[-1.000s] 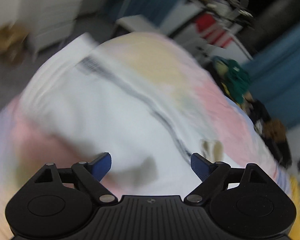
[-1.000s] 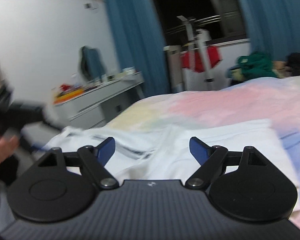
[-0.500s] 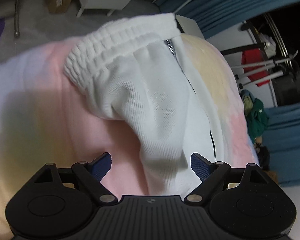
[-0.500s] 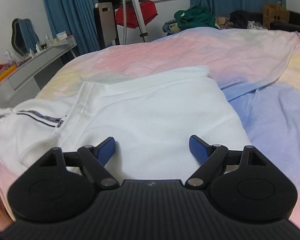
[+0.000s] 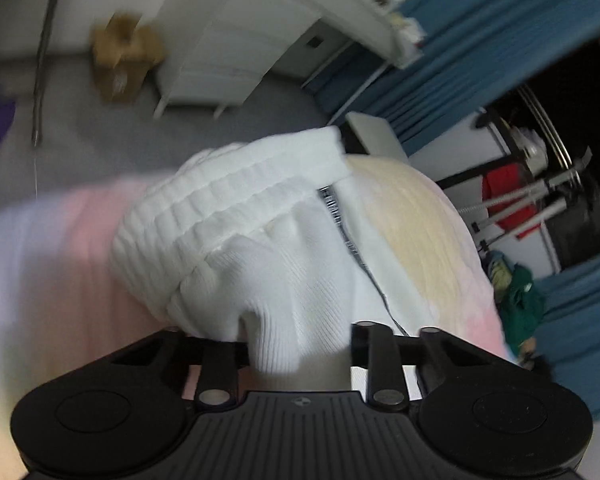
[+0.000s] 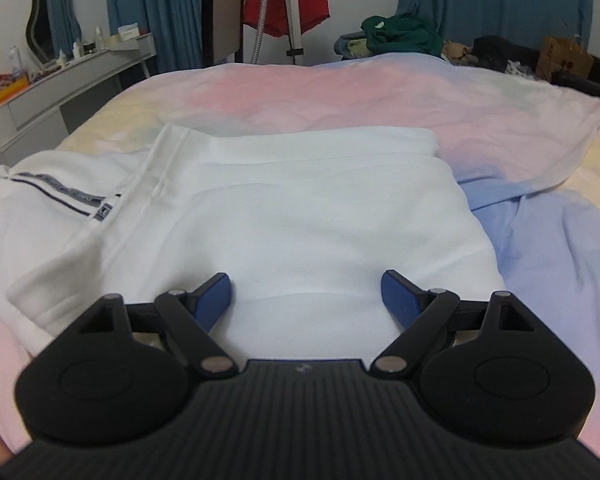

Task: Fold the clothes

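A white knit garment with a dark striped trim lies partly folded on the pastel bedspread. In the left wrist view its ribbed waistband end is bunched up, and my left gripper is shut on a fold of this white cloth; the fingertips are hidden by the fabric. My right gripper is open and empty, low over the near edge of the folded white panel, its blue pads spread apart.
A white dresser and a cardboard box stand on the floor beyond the bed's edge. A desk, a chair, a stand with a red item and a clothes pile lie behind the bed.
My left gripper has closed on the white cloth near the waistband; it was open before. My right gripper has moved in lower over the folded panel and stayed open.
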Motion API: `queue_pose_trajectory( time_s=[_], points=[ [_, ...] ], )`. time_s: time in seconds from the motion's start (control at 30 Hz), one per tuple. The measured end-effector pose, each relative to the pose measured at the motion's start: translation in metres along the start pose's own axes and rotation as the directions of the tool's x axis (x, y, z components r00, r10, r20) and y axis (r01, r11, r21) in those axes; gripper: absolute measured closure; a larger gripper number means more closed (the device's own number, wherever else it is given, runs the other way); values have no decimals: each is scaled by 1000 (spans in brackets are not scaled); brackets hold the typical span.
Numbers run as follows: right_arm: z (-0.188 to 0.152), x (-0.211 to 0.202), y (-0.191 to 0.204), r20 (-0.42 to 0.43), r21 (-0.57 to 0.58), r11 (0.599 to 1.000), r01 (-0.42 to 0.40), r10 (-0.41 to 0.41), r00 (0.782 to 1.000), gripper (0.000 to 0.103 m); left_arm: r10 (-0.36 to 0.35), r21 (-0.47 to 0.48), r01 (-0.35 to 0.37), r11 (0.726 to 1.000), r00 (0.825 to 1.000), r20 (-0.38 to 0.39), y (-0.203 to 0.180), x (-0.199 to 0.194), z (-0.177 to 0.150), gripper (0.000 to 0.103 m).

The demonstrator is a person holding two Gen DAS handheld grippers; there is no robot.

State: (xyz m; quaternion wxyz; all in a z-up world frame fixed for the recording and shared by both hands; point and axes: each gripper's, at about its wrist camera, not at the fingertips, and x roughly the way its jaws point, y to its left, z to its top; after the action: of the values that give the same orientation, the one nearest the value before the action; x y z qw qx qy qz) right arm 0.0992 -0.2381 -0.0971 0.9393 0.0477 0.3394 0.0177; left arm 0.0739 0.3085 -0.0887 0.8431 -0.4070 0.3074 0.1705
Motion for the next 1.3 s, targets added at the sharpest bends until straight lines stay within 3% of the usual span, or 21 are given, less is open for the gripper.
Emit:
queue_pose_trajectory(
  time_s=[0.13, 0.27, 0.43, 0.57, 0.73, 0.83, 0.93, 1.0, 1.1, 1.13, 1.2, 1.3],
  points=[
    [2, -3, -4, -6, 9, 1000, -12, 12, 1000, 18, -17, 156, 0, 988, 994, 110, -55, -23, -13, 84],
    [6, -8, -5, -14, 8, 1000, -23, 23, 1000, 19, -55, 307, -15, 952, 975, 217, -113, -46, -27, 84],
    [15, -23, -21, -5, 92, 994, -58, 59, 998, 20, -176, 532, -33, 846, 924, 339, -206, -94, -79, 85],
    [24, -40, -47, 42, 193, 980, -39, 32, 999, 20, -271, 625, -21, 780, 889, 368, -276, -118, -138, 85],
    [30, -57, -100, 82, 364, 931, -7, -25, 996, 20, -374, 715, -10, 699, 847, 378, -347, -131, -231, 85],
    [33, -68, -133, 106, 469, 883, 2, -59, 993, 20, -413, 764, -23, 645, 831, 373, -373, -122, -295, 85],
    [30, -75, -156, 142, 544, 838, -24, -64, 988, 20, -428, 820, -59, 569, 831, 357, -387, -102, -364, 85],
    [29, -74, -161, 160, 565, 823, -50, -49, 986, 19, -431, 870, -90, 484, 841, 327, -392, -84, -413, 83],
    [26, -72, -170, 187, 595, 799, -90, -29, 982, 18, -395, 932, -130, 338, 879, 266, -391, -46, -472, 80],
    [25, -72, -173, 197, 604, 790, -103, -22, 980, 18, -386, 942, -132, 308, 888, 250, -391, -37, -484, 79],
    [23, -71, -179, 216, 622, 772, -130, -9, 976, 18, -371, 957, -128, 260, 902, 222, -389, -23, -503, 76],
    [21, -70, -187, 245, 647, 744, -170, 9, 970, 18, -380, 964, -128, 231, 901, 210, -395, -21, -510, 70]
  ],
)
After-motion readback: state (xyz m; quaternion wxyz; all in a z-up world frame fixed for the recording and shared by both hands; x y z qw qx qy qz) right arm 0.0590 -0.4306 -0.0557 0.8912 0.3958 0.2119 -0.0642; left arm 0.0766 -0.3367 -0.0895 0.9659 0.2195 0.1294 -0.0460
